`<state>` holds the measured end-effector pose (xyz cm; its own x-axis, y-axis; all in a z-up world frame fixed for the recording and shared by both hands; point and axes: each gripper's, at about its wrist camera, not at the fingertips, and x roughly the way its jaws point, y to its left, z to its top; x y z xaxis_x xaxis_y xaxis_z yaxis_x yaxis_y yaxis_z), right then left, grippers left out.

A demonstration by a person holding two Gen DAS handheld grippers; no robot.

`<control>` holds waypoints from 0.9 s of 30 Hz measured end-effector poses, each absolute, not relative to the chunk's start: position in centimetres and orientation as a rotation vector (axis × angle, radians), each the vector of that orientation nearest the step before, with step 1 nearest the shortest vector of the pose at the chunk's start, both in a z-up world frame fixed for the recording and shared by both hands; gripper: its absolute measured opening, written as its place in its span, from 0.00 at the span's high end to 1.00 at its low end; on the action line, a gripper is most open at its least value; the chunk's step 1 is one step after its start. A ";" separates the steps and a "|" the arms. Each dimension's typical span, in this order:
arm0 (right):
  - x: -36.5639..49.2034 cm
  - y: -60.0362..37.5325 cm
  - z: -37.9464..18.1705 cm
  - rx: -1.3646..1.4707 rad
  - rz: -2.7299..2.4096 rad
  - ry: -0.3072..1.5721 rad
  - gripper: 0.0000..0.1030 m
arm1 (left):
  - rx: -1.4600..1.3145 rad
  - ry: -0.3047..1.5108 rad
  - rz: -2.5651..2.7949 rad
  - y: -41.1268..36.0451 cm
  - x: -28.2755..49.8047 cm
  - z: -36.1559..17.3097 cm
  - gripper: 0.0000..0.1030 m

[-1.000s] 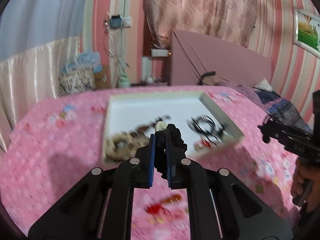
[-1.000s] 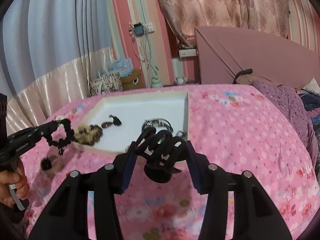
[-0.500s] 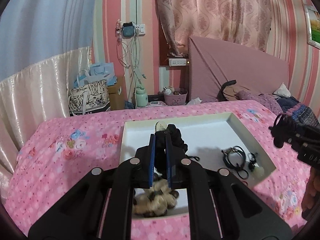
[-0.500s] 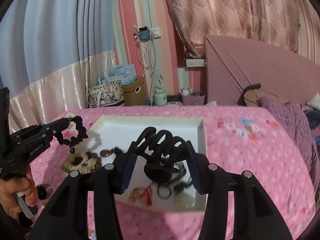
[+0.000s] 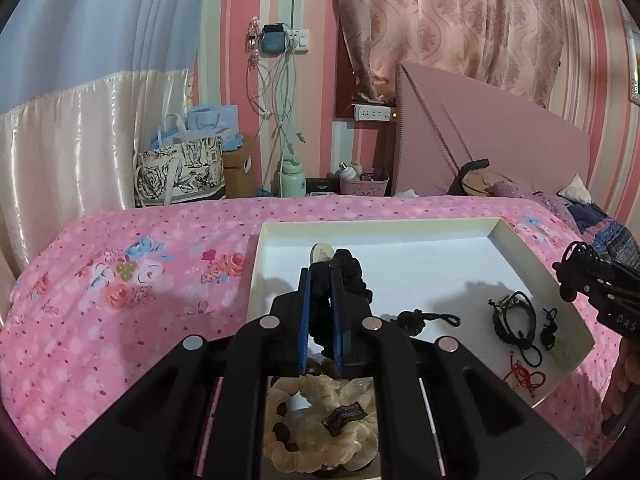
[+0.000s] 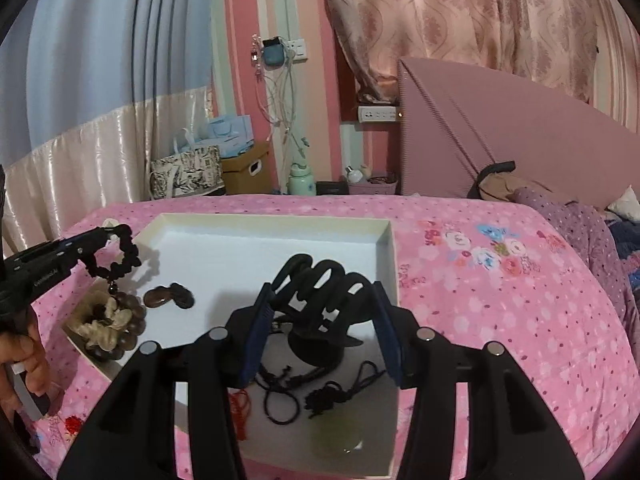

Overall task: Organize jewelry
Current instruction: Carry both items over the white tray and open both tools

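My left gripper (image 5: pixel 320 276) is shut on a black knobbly bracelet (image 5: pixel 352 268) with a pale charm, and hovers over the near left part of a white tray (image 5: pixel 400 227). The right wrist view shows this bracelet (image 6: pixel 126 258) hanging from the left gripper (image 6: pixel 106 236) above the tray's left side (image 6: pixel 272 219). My right gripper (image 6: pixel 322 292) is shut on a black hair claw (image 6: pixel 320 280) and hangs over the tray's near right part. In the tray lie a cream scrunchie with brown beads (image 6: pixel 112 320), a brown pendant (image 6: pixel 160 298), black cords (image 6: pixel 304 392), a red cord (image 6: pixel 240 412) and a pale green stone (image 6: pixel 336 436).
The tray rests on a pink flowered bedspread (image 5: pixel 120 300). A pink headboard (image 5: pixel 480 140) and bedding (image 6: pixel 580 232) lie to the right. Bags, a box and a green bottle (image 5: pixel 292 180) stand beyond the bed's far edge. A hand (image 6: pixel 24 360) holds the left gripper.
Both grippers have moved forward over the tray, which now lies beneath them instead of ahead. Each still holds its item, and the jaws stand as before.
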<state>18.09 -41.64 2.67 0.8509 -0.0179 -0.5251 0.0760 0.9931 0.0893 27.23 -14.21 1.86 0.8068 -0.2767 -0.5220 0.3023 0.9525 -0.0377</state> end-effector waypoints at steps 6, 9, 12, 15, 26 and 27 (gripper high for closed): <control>18.7 -42.5 1.7 0.096 -0.104 0.571 0.53 | 0.032 0.528 -0.309 -14.3 27.0 1.5 0.93; 18.9 -43.3 1.3 0.108 -0.113 0.582 0.53 | 0.029 0.541 -0.312 -14.2 27.3 0.9 0.93; 19.1 -43.7 1.0 0.111 -0.109 0.594 0.53 | 0.009 0.575 -0.320 -14.1 28.0 0.3 0.93; 19.6 -43.7 0.5 0.131 -0.099 0.625 0.53 | 0.014 0.603 -0.311 -14.4 28.5 -0.2 0.93; 20.3 -43.1 -0.5 0.108 -0.075 0.670 0.53 | 0.037 0.638 -0.281 -15.0 29.1 -1.4 0.93; 20.4 -43.1 -0.5 0.108 -0.075 0.672 0.53 | 0.038 0.640 -0.282 -15.1 29.1 -1.4 0.93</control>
<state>20.43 -43.10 -0.50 0.7805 -0.0342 -0.6242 0.1041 0.9917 0.0759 29.14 -15.10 -1.44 0.7656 -0.2477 -0.5937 0.2709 0.9612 -0.0516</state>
